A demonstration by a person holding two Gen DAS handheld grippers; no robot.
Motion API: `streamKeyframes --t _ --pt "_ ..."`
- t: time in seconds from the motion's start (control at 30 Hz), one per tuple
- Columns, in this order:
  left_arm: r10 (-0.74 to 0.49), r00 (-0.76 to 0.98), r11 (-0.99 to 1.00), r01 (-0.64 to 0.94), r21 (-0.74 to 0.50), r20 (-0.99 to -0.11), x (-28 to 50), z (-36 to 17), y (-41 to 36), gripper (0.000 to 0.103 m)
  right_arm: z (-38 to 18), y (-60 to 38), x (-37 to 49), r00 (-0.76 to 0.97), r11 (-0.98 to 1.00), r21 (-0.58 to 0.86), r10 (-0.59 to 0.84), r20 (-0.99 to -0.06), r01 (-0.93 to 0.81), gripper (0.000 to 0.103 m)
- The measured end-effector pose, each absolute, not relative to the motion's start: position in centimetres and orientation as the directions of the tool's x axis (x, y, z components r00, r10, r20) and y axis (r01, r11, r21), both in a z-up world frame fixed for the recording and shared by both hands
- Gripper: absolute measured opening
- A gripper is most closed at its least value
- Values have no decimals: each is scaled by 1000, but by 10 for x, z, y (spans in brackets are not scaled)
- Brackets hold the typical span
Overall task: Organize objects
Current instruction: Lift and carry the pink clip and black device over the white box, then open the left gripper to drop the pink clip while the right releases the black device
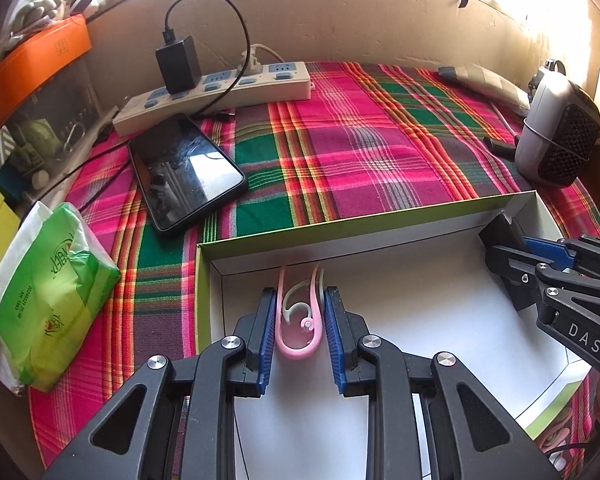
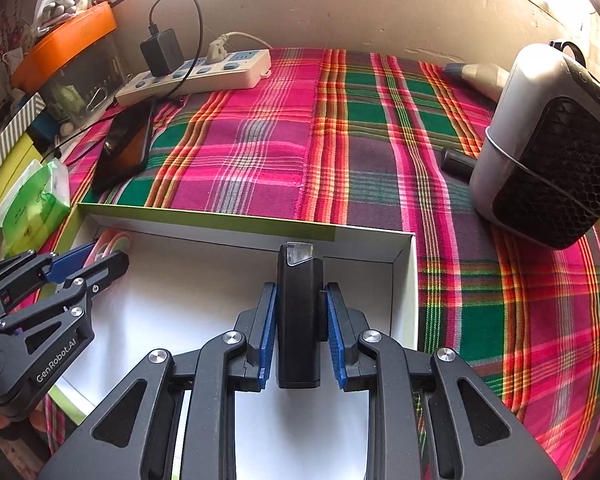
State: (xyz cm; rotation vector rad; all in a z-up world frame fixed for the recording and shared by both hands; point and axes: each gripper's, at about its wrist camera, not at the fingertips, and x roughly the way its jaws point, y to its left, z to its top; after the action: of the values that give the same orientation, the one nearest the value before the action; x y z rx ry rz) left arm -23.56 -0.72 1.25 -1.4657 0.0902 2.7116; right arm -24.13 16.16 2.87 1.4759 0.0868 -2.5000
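Note:
A shallow white box (image 1: 420, 276) with green outer walls lies on the plaid cloth; it also shows in the right wrist view (image 2: 204, 276). My left gripper (image 1: 299, 316) is shut on pink and pale green ear hooks (image 1: 300, 320), held over the box's far left corner. My right gripper (image 2: 298, 312) is shut on a black rectangular device (image 2: 298, 320) with a clear tip, held over the box's far right corner. The right gripper (image 1: 540, 264) shows at the right of the left wrist view. The left gripper (image 2: 88, 264) shows at the left of the right wrist view.
A black phone (image 1: 186, 170), a white power strip (image 1: 216, 96) with a black charger (image 1: 178, 64), and a green tissue pack (image 1: 48, 300) lie left of the box. A grey speaker-like device (image 2: 552, 148) stands at the right. An orange box (image 1: 32, 68) sits on stacked items at far left.

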Motion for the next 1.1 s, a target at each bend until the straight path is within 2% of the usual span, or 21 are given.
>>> streamKeyframes --t 0.33,0.47,0.67,1.1 --pt "24 -545 -997 -77 22 -838 -235 13 -6 23 28 159 -239 -464 -967 69 -180 -867 247 25" --pt "27 -546 -997 -79 20 -837 -234 13 -6 28 29 158 -238 -473 -968 65 -176 -863 241 25" --pt "29 -557 -997 -74 14 -830 -228 18 -7 29 31 159 -235 -485 -969 68 -178 -856 236 39" --pt "25 -588 -997 -71 21 -808 -201 33 -8 30 42 160 -214 -520 -969 85 -198 -831 233 40"
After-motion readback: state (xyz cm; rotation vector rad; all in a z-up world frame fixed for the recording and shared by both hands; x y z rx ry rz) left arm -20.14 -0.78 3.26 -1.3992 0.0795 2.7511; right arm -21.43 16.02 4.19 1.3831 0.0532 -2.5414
